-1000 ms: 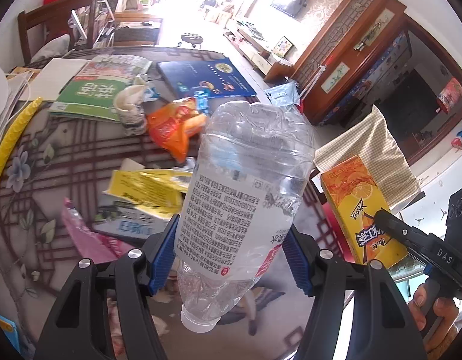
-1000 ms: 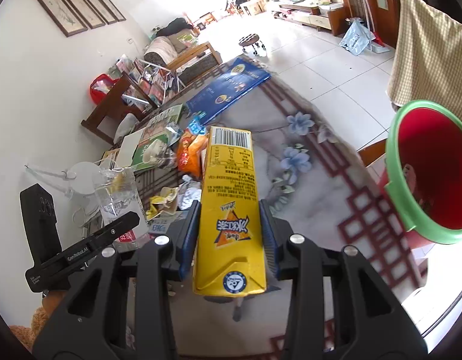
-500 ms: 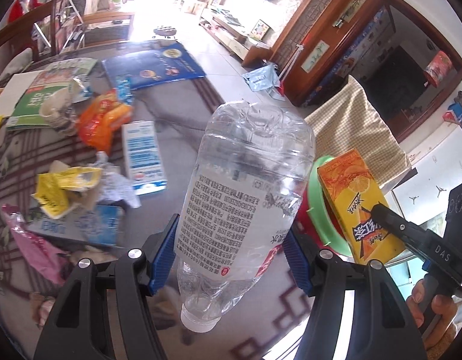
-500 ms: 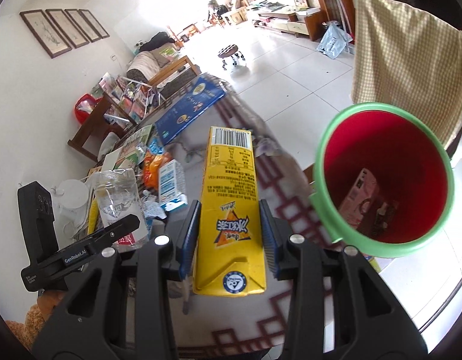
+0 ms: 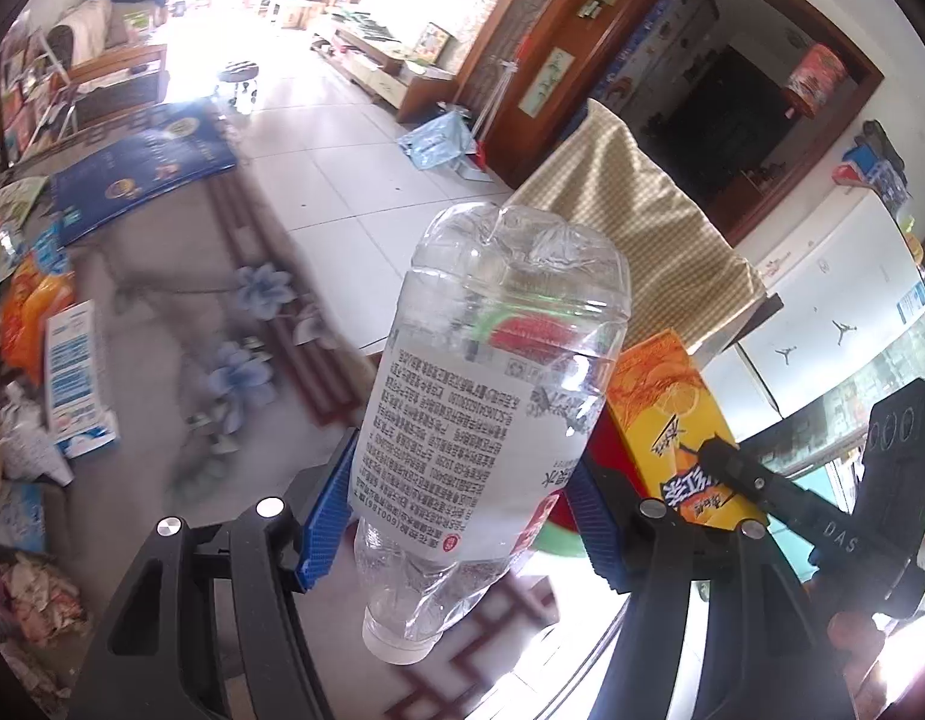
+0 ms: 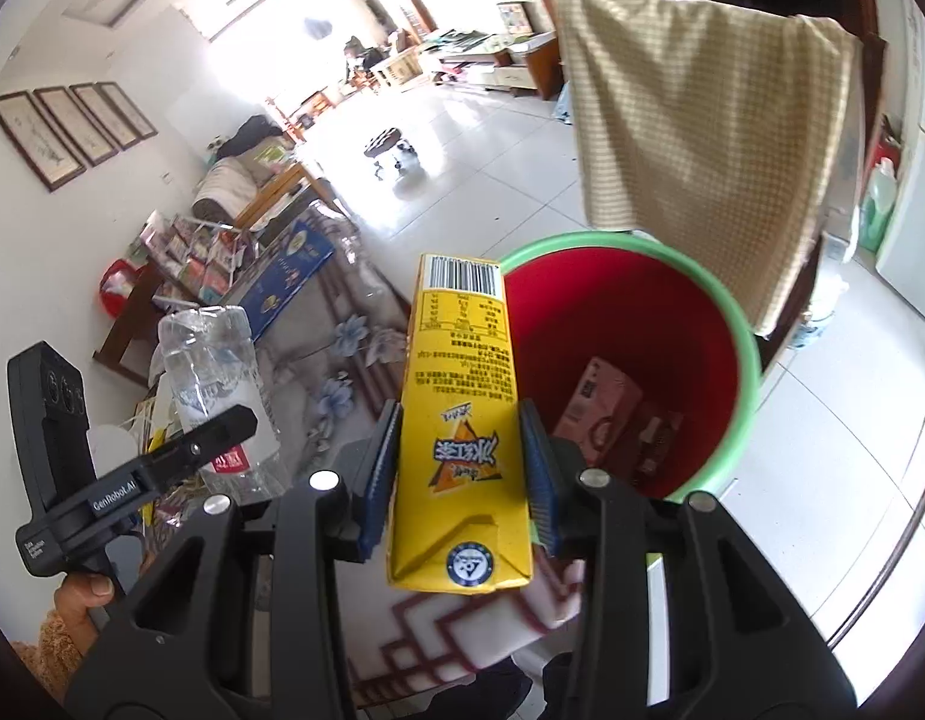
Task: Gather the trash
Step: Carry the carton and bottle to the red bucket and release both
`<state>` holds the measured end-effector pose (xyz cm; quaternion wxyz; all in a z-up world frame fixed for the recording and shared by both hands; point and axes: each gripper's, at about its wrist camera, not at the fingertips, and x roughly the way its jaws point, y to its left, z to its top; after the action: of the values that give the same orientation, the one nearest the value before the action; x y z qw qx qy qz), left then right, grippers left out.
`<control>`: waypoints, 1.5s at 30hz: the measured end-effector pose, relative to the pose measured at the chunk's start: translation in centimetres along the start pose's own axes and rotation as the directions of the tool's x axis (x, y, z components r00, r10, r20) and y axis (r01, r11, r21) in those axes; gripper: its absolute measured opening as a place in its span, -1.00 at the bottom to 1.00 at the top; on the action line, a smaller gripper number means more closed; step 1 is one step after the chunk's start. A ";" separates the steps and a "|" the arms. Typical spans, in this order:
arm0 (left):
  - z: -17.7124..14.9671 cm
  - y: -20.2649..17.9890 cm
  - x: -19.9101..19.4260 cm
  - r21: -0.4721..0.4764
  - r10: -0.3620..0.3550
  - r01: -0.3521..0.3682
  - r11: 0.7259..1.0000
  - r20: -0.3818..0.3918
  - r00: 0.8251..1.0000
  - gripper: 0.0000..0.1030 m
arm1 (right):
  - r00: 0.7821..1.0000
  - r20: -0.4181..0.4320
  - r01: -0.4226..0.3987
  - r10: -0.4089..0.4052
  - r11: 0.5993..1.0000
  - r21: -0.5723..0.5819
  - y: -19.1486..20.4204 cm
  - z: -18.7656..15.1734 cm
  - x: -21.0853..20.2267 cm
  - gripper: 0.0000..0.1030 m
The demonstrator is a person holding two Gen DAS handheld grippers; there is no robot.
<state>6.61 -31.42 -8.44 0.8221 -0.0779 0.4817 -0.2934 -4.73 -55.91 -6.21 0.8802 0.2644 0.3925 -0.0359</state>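
My left gripper (image 5: 456, 504) is shut on a clear plastic bottle (image 5: 492, 396), cap end toward the camera. It also shows in the right wrist view (image 6: 216, 384). My right gripper (image 6: 459, 468) is shut on a yellow drink carton (image 6: 459, 414), also seen in the left wrist view (image 5: 678, 426). The carton's far end hangs over the near rim of a red bin with a green rim (image 6: 744, 372), beside the table edge. A pink box (image 6: 600, 408) lies inside the bin. The bottle is left of the bin, over the table.
The patterned tablecloth (image 5: 180, 312) carries more trash at left: a blue-white carton (image 5: 75, 378), an orange wrapper (image 5: 33, 306), crumpled paper (image 5: 24, 438), and a blue box (image 5: 144, 168). A chair with a checked cloth (image 6: 702, 138) stands behind the bin.
Both grippers have swung right from the table's clutter toward the bin. The carton now reaches over the bin's rim; the bottle follows just left of it. Both grips are unchanged.
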 end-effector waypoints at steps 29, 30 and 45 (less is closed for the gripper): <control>3.5 -6.0 6.2 0.007 -0.061 0.062 0.998 -0.055 0.997 0.44 | 0.995 0.073 0.066 -0.073 0.993 0.094 -5.5 1.4 -1.3 -0.10; 3.5 -5.6 5.8 0.003 -0.057 0.057 0.998 -0.048 0.997 0.44 | 0.994 0.078 0.068 -0.075 0.994 0.088 -5.4 1.4 -1.3 -0.07; -0.9 2.1 -1.9 -0.047 0.114 -0.112 0.993 0.055 0.992 0.44 | 0.999 0.043 0.018 -0.016 0.999 -0.034 1.4 0.6 0.9 0.26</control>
<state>6.02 -28.54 -8.34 0.8490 -0.0770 0.4677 -0.2333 -3.30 -54.88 -5.89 0.8924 0.2450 0.3765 -0.0423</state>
